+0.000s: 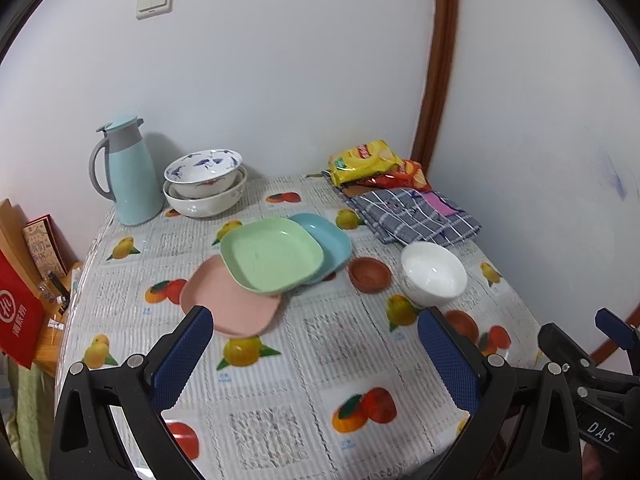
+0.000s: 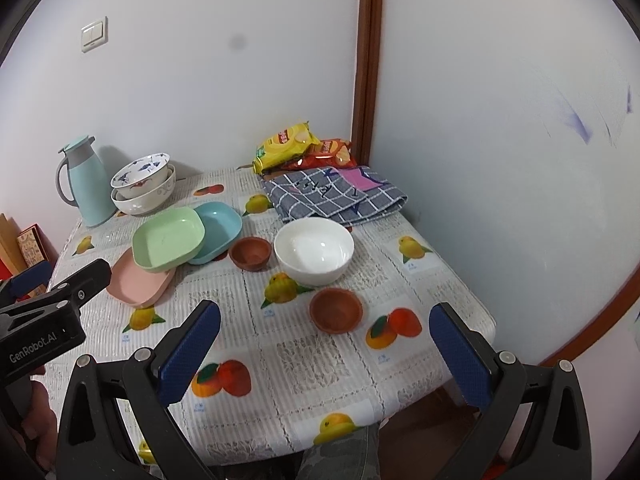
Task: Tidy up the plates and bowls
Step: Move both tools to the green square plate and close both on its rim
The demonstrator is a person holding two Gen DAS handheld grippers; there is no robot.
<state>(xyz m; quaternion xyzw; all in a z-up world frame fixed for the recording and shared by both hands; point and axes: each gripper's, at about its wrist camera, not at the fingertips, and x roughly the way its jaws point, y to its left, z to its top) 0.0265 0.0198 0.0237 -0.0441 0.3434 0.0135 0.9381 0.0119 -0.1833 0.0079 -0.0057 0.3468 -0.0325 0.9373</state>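
Three square plates overlap mid-table: a green plate (image 1: 272, 255) (image 2: 169, 237) lies on a pink plate (image 1: 230, 305) (image 2: 138, 282) and a blue plate (image 1: 328, 240) (image 2: 220, 226). A small brown bowl (image 1: 369, 274) (image 2: 251, 253) sits beside a white bowl (image 1: 434, 272) (image 2: 314, 250). A second brown bowl (image 2: 336, 310) (image 1: 464, 322) stands nearer the front. Two patterned bowls (image 1: 204, 182) (image 2: 143, 188) are nested at the back left. My left gripper (image 1: 316, 340) is open above the table's near side, in front of the pink plate. My right gripper (image 2: 326, 338) is open too, around nothing, just before the near brown bowl.
A light-blue thermos jug (image 1: 130, 172) (image 2: 86, 182) stands at the back left corner. Snack bags (image 1: 370, 162) (image 2: 298, 148) and a folded checked cloth (image 1: 416, 212) (image 2: 332, 196) lie at the back right by the wall. A fruit-print tablecloth (image 1: 280, 380) covers the table.
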